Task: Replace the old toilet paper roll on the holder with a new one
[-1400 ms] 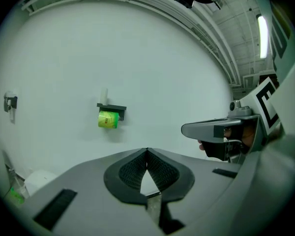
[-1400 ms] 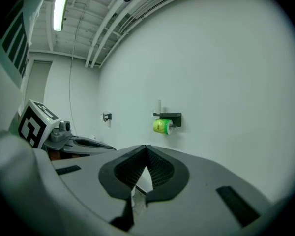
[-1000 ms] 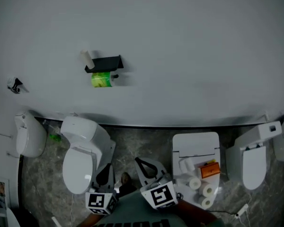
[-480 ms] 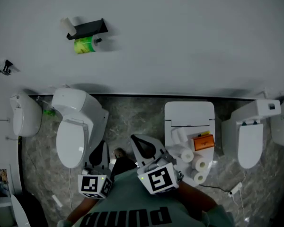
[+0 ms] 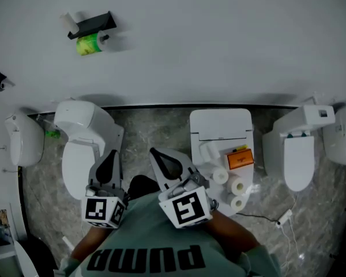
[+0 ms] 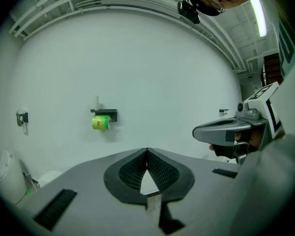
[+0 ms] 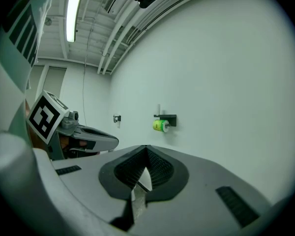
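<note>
1. Under the black holder on the wall hangs a green roll, tucked just beneath it. A pale upright piece stands at the holder's left end, too small to name.
2. Well below the holder and off to its right, several white rolls lie on a closed white toilet, beside an orange box.
3. Left claw is clenched on nothing. In the left gripper view its jaws meet at the front with only bare wall beyond them, and the holder is well apart from it.
4. Right claw is likewise clenched and empty, jaws together in the right gripper view. It is also far short of the holder and points roughly toward it.
5. On progress, as a judgement: the holder carries a roll and neither claw carries one. That fits two stages. Either the green roll is the old one, with a white roll from the toilet top meant to take its place, or the green roll is the fresh one, already on the holder. Nothing in the pictures settles which.
</note>
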`<state>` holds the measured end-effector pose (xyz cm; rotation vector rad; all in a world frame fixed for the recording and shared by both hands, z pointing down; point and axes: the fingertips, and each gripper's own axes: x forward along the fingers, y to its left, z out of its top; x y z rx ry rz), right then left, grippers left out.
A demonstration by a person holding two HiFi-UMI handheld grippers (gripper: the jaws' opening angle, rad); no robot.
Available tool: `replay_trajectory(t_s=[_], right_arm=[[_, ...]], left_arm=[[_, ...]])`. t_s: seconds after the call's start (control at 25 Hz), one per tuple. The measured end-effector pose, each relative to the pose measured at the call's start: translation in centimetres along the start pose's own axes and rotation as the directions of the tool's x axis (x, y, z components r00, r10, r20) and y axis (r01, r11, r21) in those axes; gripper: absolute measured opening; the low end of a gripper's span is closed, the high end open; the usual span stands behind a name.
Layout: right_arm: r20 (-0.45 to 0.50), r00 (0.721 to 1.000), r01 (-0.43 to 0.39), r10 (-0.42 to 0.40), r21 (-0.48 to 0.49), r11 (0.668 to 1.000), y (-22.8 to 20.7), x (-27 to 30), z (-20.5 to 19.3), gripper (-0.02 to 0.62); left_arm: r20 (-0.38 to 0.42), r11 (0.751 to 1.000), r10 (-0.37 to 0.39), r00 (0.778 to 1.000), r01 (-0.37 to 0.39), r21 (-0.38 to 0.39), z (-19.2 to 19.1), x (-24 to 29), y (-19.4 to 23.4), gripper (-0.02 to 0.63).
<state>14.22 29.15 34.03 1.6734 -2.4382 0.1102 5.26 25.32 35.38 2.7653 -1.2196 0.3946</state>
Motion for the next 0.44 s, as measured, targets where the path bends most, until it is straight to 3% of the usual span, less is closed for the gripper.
replay_trajectory(t_s=[0.2, 0.44], right_arm=[[0.006, 0.999, 0.037, -0.037, -0.009, 0.999, 0.1, 0.0, 0.3, 0.003], [0.006, 0.998, 0.068, -0.068, -0.013, 0.998, 1.6, 2.1, 1.1, 0.003]], left_arm=[[0.023, 0.999, -0.039, 0.999, 0.039, 0.003, 0.2, -0.1, -0.3, 0.003], [0.030, 0.998, -0.061, 0.998, 0.061, 0.002, -0.2, -0.6, 2.6, 0.003]])
